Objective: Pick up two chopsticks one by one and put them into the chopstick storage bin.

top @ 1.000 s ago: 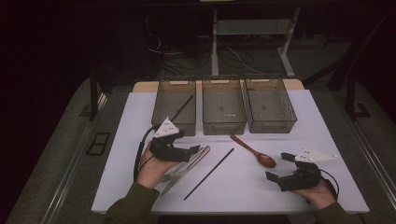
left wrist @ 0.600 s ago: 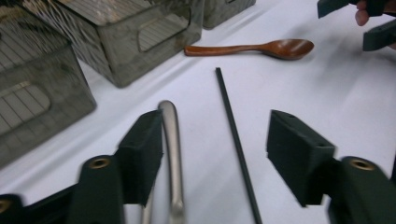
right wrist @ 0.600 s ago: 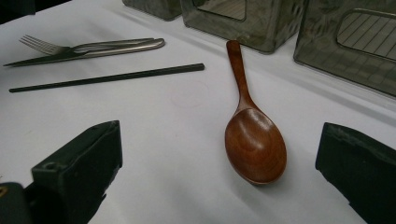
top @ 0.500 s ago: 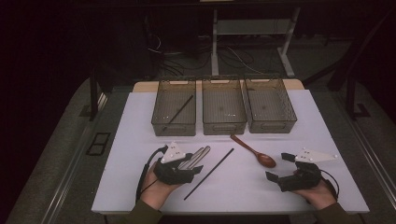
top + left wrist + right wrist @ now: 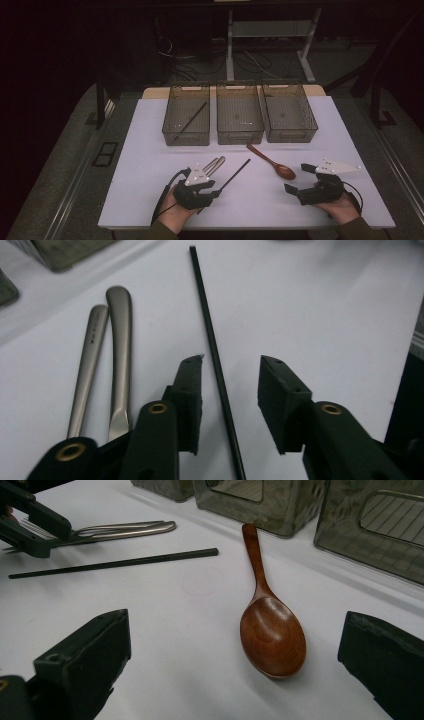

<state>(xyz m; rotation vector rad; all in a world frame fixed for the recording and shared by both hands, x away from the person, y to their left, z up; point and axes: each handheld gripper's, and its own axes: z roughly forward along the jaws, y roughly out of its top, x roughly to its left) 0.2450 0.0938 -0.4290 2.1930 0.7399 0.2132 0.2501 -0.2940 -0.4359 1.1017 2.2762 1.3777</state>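
White worktop [image 5: 150,150]. Item: black chopstick [image 5: 215,365], lying flat near the front edge, just beside two metal utensil handles [image 5: 107,355]. Left gripper [image 5: 230,390]: low over the chopstick, jaws astride it and just now closing, pads not yet pressing on it, a gap showing on both sides. Right gripper [image 5: 235,680]: jaws wide, empty, resting near a brown wooden spoon [image 5: 270,625]. Three mesh bins [image 5: 240,112] in a row at the far side; the left bin holds a second black chopstick [image 5: 190,121].
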